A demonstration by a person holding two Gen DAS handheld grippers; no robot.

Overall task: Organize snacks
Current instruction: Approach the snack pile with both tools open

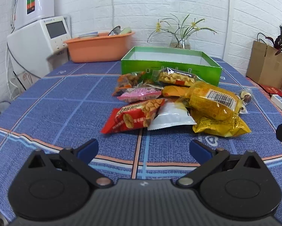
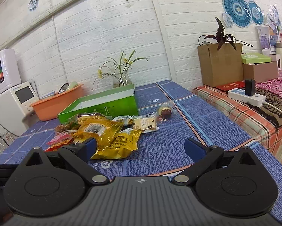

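Observation:
A heap of snack packets lies on the blue checked tablecloth (image 1: 56, 98) in front of an empty green box (image 1: 171, 64). In the left wrist view a red packet (image 1: 133, 116), a white packet (image 1: 171, 117), yellow packets (image 1: 214, 101) and a pink packet (image 1: 139, 96) show. My left gripper (image 1: 143, 149) stands open just short of the heap, with nothing between its fingers. In the right wrist view the yellow packets (image 2: 103, 131), a small white snack (image 2: 144, 124) and a round chocolate (image 2: 166, 113) lie ahead, the green box (image 2: 103, 105) behind. My right gripper (image 2: 140, 147) is open and empty, its left finger next to the yellow packets.
An orange basin (image 1: 99, 47) with dishes stands at the back left beside white appliances (image 1: 39, 41). A glass vase of flowers (image 1: 181, 41) is behind the box. Cardboard boxes (image 2: 220, 64) and a power strip (image 2: 246, 96) sit on a side surface to the right.

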